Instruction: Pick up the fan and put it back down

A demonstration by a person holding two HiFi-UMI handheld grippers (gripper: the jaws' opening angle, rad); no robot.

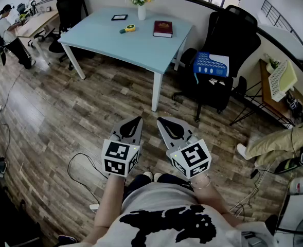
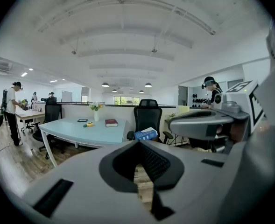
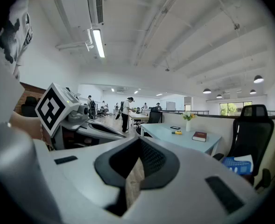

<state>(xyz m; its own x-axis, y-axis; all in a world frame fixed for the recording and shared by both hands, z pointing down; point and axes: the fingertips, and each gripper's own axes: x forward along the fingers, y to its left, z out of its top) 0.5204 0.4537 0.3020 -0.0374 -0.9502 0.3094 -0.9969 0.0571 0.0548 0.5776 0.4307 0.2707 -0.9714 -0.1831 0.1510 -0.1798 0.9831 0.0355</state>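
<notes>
Both grippers shut and empty, fan lying on the far table

Head view: the left gripper (image 1: 136, 120) and right gripper (image 1: 162, 120) sit side by side above the wood floor (image 1: 64, 112), each with jaws pressed together on nothing; the fan (image 1: 128, 29) (small, yellow and green) lies on the pale blue table (image 1: 141, 48), well apart from both, between a black tablet (image 1: 119, 17) and a red book (image 1: 162, 28); left gripper view: jaw tips meet, with the fan (image 2: 89, 124) far ahead on the table; right gripper view: jaw tips meet likewise, the fan (image 3: 176, 132) near the book.
</notes>
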